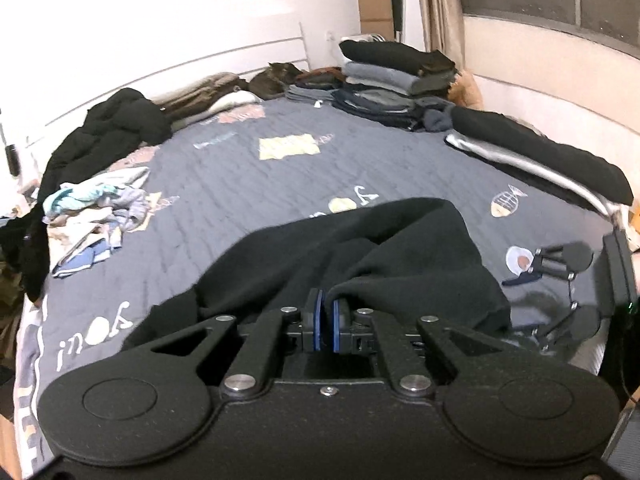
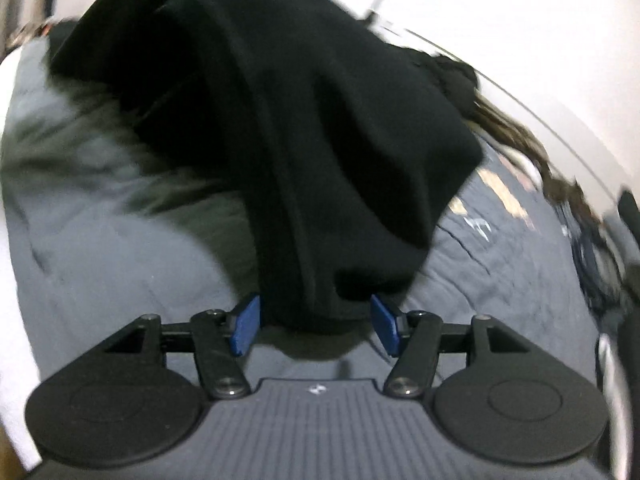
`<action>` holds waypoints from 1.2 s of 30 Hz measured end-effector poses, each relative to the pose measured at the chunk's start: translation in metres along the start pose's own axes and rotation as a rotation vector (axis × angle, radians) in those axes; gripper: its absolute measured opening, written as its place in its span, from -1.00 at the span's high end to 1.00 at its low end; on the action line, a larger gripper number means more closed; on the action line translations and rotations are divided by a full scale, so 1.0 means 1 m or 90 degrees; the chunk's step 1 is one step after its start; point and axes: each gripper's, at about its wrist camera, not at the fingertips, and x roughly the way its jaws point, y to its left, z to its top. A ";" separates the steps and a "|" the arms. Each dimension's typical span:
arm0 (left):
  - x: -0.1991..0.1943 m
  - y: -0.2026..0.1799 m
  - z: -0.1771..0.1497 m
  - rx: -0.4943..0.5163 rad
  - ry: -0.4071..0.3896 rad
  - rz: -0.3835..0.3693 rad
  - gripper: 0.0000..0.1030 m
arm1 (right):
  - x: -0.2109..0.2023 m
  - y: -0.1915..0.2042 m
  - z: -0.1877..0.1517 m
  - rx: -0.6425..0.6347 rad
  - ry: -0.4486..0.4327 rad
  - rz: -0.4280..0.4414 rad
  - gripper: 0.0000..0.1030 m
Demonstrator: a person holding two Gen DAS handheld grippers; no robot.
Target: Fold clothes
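Note:
A black fleece garment (image 1: 360, 252) lies bunched on the grey bedspread (image 1: 224, 184). My left gripper (image 1: 327, 322) is shut on a fold of its near edge, the blue pads pinching the cloth. In the right wrist view the same black garment (image 2: 304, 128) hangs in front of the camera, blurred. My right gripper (image 2: 316, 326) is open, its blue pads (image 2: 246, 322) standing wide on either side of the garment's lower edge. The right gripper also shows at the right edge of the left wrist view (image 1: 560, 264).
A stack of folded clothes (image 1: 392, 80) stands at the far right of the bed. A black folded piece (image 1: 536, 152) lies along the right side. A loose pile of light clothes (image 1: 96, 216) and a black jacket (image 1: 108, 128) lie at the left.

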 end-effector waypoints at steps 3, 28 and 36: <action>-0.004 0.004 0.003 0.002 0.001 0.006 0.88 | 0.010 0.008 0.001 -0.032 -0.015 -0.004 -0.19; 0.007 -0.053 -0.049 0.133 -0.008 0.069 -0.51 | -0.028 -0.165 0.080 0.439 -0.147 0.132 0.76; 0.061 -0.123 -0.068 0.277 -0.004 0.060 -0.62 | -0.022 -0.166 0.097 0.447 -0.125 0.128 0.76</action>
